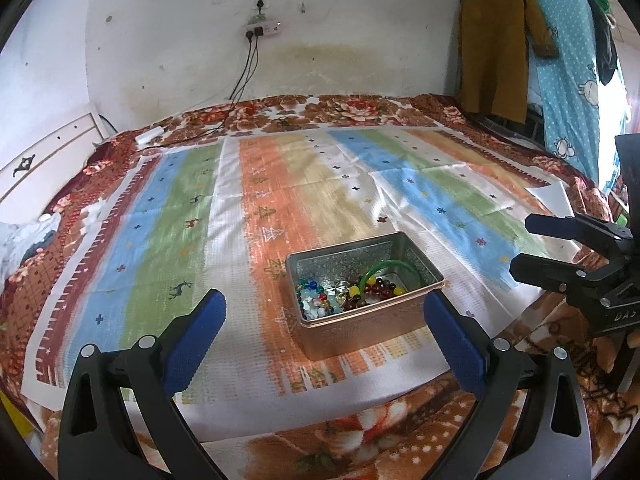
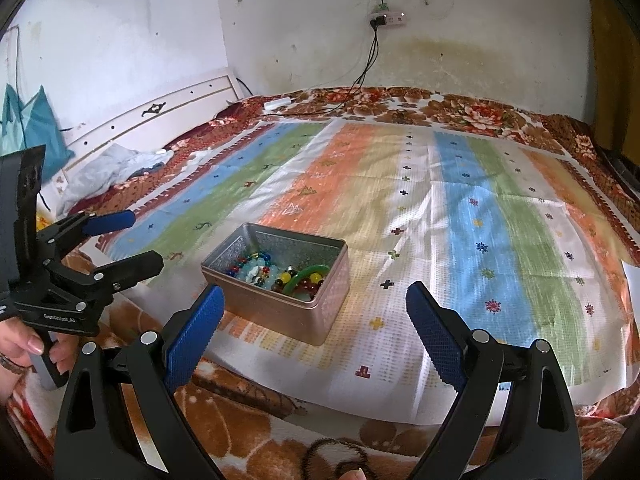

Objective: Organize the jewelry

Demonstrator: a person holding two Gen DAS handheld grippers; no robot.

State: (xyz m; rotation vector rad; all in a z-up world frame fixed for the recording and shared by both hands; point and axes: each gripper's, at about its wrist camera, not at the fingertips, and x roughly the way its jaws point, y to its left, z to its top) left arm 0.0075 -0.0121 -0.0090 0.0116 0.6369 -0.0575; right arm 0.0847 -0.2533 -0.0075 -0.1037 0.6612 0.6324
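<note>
**Metal tin of bead jewelry on striped cloth, both grippers released**

Metal tin [image 1: 362, 312], rectangular, lid off, copper-pink outside, silver patterned inside. It holds mixed bead bracelets [image 1: 320, 300] in blue, red, green, yellow and dark red, plus a green bangle [image 1: 384, 270] propped on edge over the beads.

Tin sits near the front edge of a striped cloth [image 1: 280, 184] with orange, green, blue and white bands and small tree, deer and cross motifs. Cloth lies over a floral brown blanket [image 1: 344, 106] on a bed.

Left gripper [image 1: 324, 318] spread wide, nothing between its blue pads, tin just ahead. Right gripper [image 2: 314, 312] also spread wide, empty, tin just ahead toward its left finger. Neither touches the tin.

Writing: "GenRobot.AI" on the left gripper body in the right wrist view; partial "DAS" on the right gripper in the left wrist view.

Behind the tin: stained white wall, power strip [image 1: 264, 30] with black cables, white headboard [image 2: 160, 120].
</note>
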